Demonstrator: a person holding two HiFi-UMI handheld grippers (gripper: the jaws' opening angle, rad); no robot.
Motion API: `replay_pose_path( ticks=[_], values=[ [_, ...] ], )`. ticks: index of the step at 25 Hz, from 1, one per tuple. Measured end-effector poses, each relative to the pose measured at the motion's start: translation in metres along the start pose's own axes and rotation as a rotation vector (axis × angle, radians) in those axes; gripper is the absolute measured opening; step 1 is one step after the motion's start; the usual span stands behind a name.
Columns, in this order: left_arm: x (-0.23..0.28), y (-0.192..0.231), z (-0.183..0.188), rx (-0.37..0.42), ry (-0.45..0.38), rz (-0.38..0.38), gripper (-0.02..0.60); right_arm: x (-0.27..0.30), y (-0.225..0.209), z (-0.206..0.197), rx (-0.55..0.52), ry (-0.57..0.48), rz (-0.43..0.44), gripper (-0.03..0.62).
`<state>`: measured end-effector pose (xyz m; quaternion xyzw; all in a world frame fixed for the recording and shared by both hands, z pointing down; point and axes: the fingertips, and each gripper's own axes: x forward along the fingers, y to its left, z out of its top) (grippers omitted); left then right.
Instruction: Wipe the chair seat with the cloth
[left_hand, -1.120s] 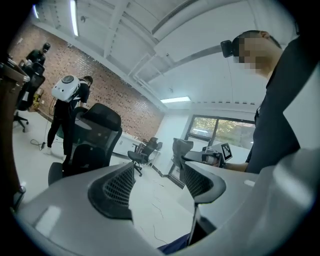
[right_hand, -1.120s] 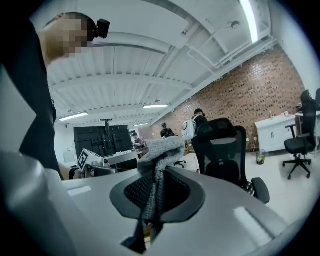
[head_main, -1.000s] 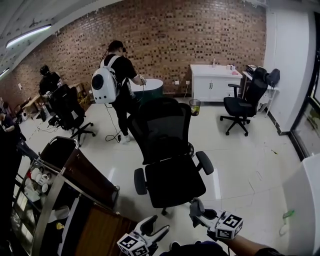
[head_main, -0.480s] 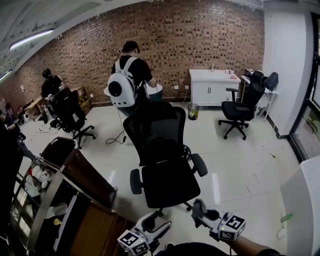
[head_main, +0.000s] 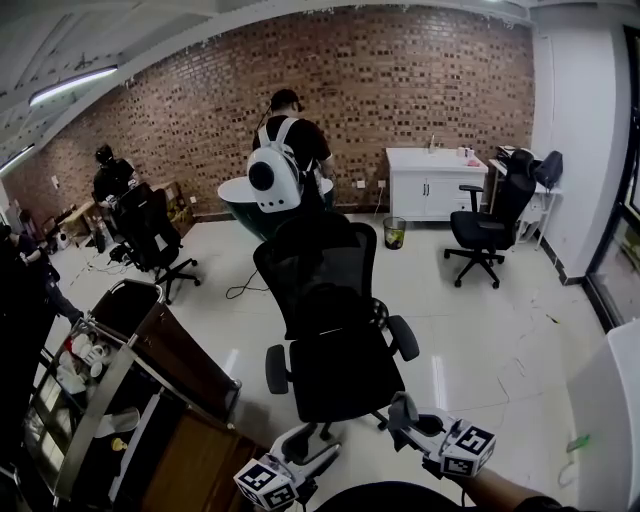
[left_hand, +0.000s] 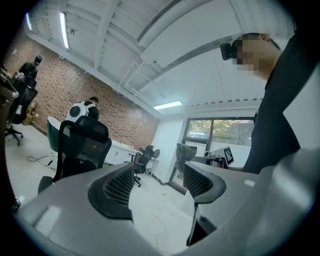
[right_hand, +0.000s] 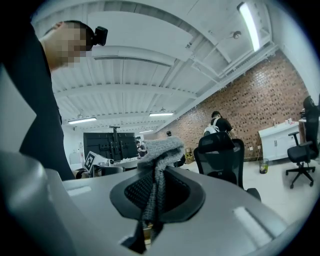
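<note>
The grey knitted cloth (right_hand: 160, 150) is pinched between the jaws of the right tool (right_hand: 158, 192), which are pressed together on it; a bunch of it stands above the jaws and a strip hangs down between them. The chair seat (head_main: 345, 378) is black and belongs to an office chair in the middle of the white floor (head_main: 480, 320); the right tool (head_main: 402, 408) is held near its front edge, apart from it, and the cloth does not touch the seat. The left tool (left_hand: 157, 182) has its jaws spread with nothing between them; only floor shows through the gap; in the head view it (head_main: 315, 447) is beside the right one, also short of the chair. Behind the chair a person with a white backpack (head_main: 272, 175) stands facing the brick wall (head_main: 400, 70). Compared with half a second ago, both tools keep almost the same place at the bottom of the head view; the person with the backpack stands a little more to the right.
</note>
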<state>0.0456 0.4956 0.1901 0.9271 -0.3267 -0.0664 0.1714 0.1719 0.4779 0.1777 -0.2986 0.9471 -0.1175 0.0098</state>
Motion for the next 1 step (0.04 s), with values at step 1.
replay_pose_path(
  ticks=[1],
  values=[
    [-0.0001, -0.0002, 0.0009, 0.002, -0.001, 0.000, 0.337, 0.0002, -0.0003, 0.0011, -0.002, -0.001, 0.001, 0.029]
  ],
)
